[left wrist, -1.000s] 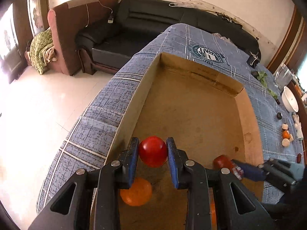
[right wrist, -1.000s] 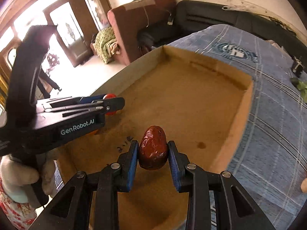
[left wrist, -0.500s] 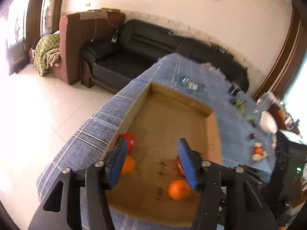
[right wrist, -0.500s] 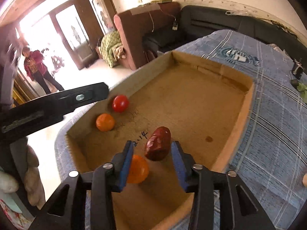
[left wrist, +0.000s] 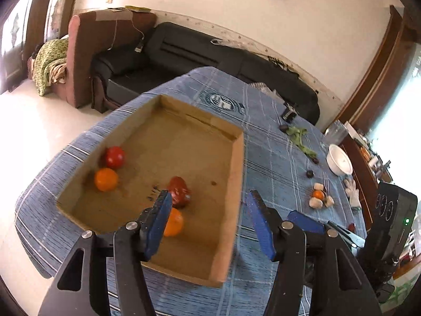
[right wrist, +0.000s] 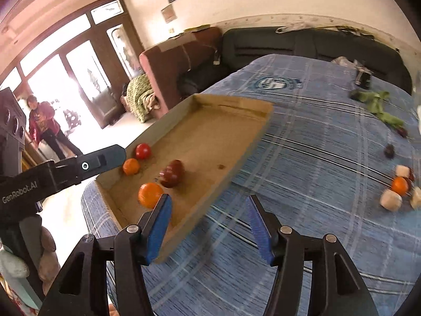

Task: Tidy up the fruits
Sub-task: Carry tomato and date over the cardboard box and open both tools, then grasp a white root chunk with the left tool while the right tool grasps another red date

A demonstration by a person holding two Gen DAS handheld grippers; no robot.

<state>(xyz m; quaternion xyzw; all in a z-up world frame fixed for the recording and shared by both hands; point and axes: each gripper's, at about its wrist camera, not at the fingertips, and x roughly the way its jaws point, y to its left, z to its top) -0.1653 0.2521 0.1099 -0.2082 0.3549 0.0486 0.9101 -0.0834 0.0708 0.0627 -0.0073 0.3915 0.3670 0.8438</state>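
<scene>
A shallow cardboard box [left wrist: 238,173] [right wrist: 244,142] lies on the blue checked tablecloth. In it lie a red tomato [left wrist: 115,156] [right wrist: 143,151], an orange fruit [left wrist: 106,179] [right wrist: 131,166] beside it, a dark red date [left wrist: 179,188] [right wrist: 172,169] and a second orange fruit [left wrist: 172,222] [right wrist: 150,194]. My left gripper [left wrist: 209,222] is open and empty, above the box's near right part. My right gripper [right wrist: 208,223] is open and empty, above the box's near right edge. A cluster of an orange fruit [right wrist: 399,186] and pale pieces [left wrist: 316,202] lies on the cloth to the right.
A white bowl [left wrist: 339,159], green leaves [left wrist: 298,138] [right wrist: 379,105] and dark small fruits [left wrist: 309,173] [right wrist: 389,150] lie on the far right of the table. A black sofa and a brown armchair stand behind. A person [right wrist: 46,129] stands by the door at left.
Both grippers opened and drew back up from the box. The tomato and the date were let go and now lie in the box.
</scene>
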